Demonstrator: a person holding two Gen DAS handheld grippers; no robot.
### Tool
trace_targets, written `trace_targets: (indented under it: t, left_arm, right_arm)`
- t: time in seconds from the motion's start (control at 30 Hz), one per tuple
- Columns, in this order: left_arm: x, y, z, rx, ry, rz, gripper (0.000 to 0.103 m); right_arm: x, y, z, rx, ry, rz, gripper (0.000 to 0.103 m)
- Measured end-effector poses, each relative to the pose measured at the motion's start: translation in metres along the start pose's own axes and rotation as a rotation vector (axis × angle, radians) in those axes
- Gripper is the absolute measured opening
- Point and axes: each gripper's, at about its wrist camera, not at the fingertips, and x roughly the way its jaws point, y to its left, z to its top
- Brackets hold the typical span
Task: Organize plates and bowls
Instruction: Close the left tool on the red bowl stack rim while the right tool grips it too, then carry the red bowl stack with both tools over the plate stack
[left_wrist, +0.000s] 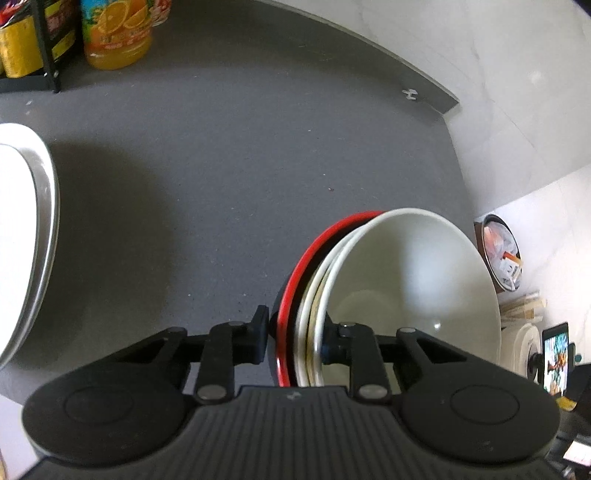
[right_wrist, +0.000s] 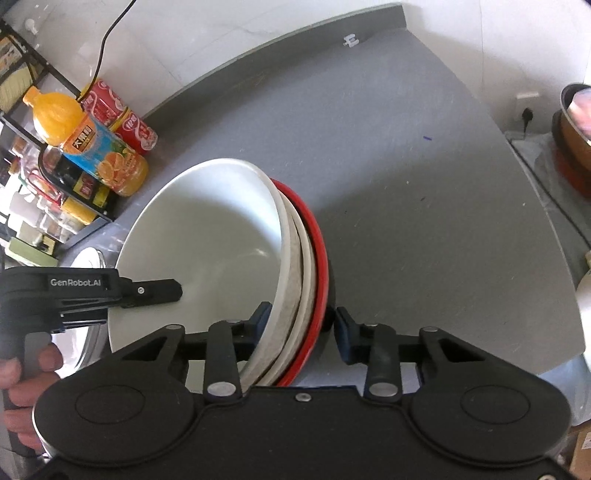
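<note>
2 claws gripped 1 nested bowl stack by opposite rims above the grey surface: left claw, right claw. Uneven pulls could slide bowls apart.

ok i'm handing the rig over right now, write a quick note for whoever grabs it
Left gripper: shut on the bowl stack's rim.
Right gripper: straddles the opposite rim; the left finger touches the white bowl, while a gap shows beside the right finger, so I cannot tell if it is clamped.
Bowl stack: white bowls nested in a red-rimmed black one, tilted on edge above the grey counter.
A plate stack sits at the left of the left wrist view, beside the bottle rack.
Done: bowls nested.
Left: set the stack down level, probably near the plates, then release both grippers.
</note>
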Motion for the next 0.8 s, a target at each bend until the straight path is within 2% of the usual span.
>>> trace_targets:
  t: [0.2,0.43,0.8]
  left_arm:
    - [-0.009,0.003,0.002,0.019,-0.019,-0.012,0.024]
    - [-0.026,0.012,0.01,0.033,-0.056,-0.019,0.024]
    - [-0.051,0.039,0.019,0.002,-0.078,-0.02,0.024]
  right_arm:
    - [-0.006,0.009,0.002,-0.027,-0.035,-0.01,0.03]
    - [-0.012,0.03,0.008,-0.066,-0.078,-0.008,0.029]
    - [-0.007,0.063,0.01,-0.081,-0.078,0.01,0.028]
